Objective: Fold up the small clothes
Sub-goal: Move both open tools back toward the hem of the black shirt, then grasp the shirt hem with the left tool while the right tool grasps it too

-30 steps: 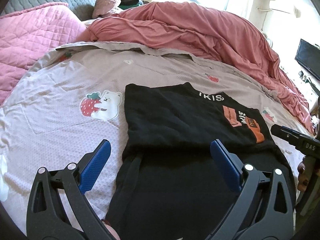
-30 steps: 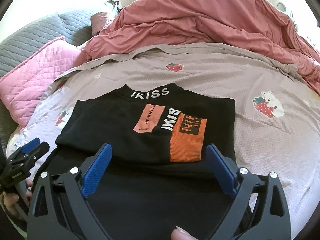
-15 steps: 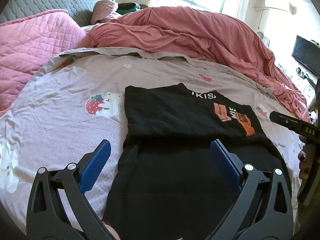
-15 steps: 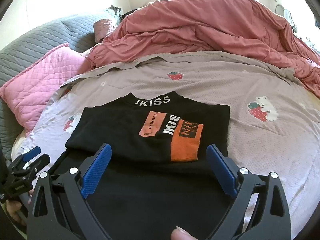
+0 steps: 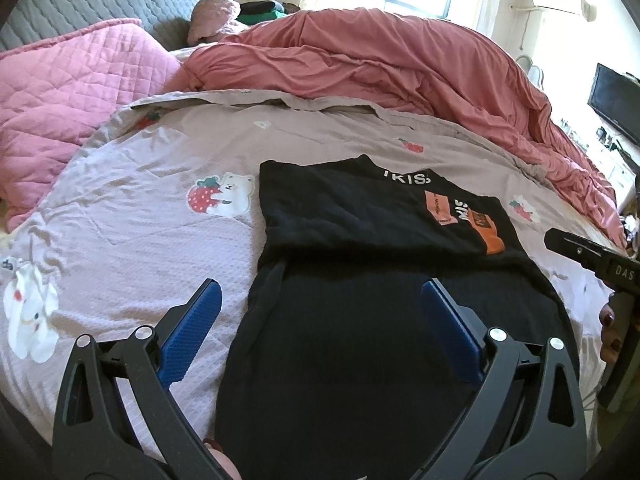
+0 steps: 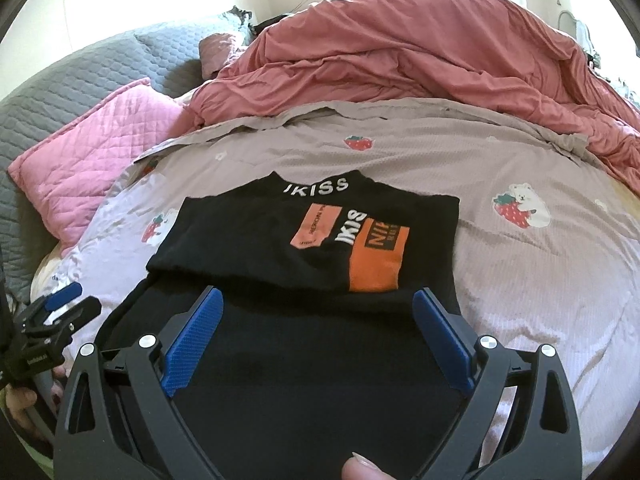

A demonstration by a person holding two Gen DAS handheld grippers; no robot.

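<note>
On the bed (image 6: pixel 540 280): black shirt (image 6: pixel 320 248), partly folded.
Left gripper (image 5: pixel 320 320) and right gripper (image 6: pixel 316 320): fingers spread, holding nothing.

Black shirt (image 6: pixel 320 360) hem cut off; small print (image 6: pixel 316 226) unreadable.

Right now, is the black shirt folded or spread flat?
Partly folded: the shirt's printed collar half lies doubled over the lower half, its fold edge crossing above the open right gripper.

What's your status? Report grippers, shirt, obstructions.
Left gripper open, right gripper open, both empty above the near half. Black shirt flat on bed sheet, top part folded over. Nothing in the way.
</note>
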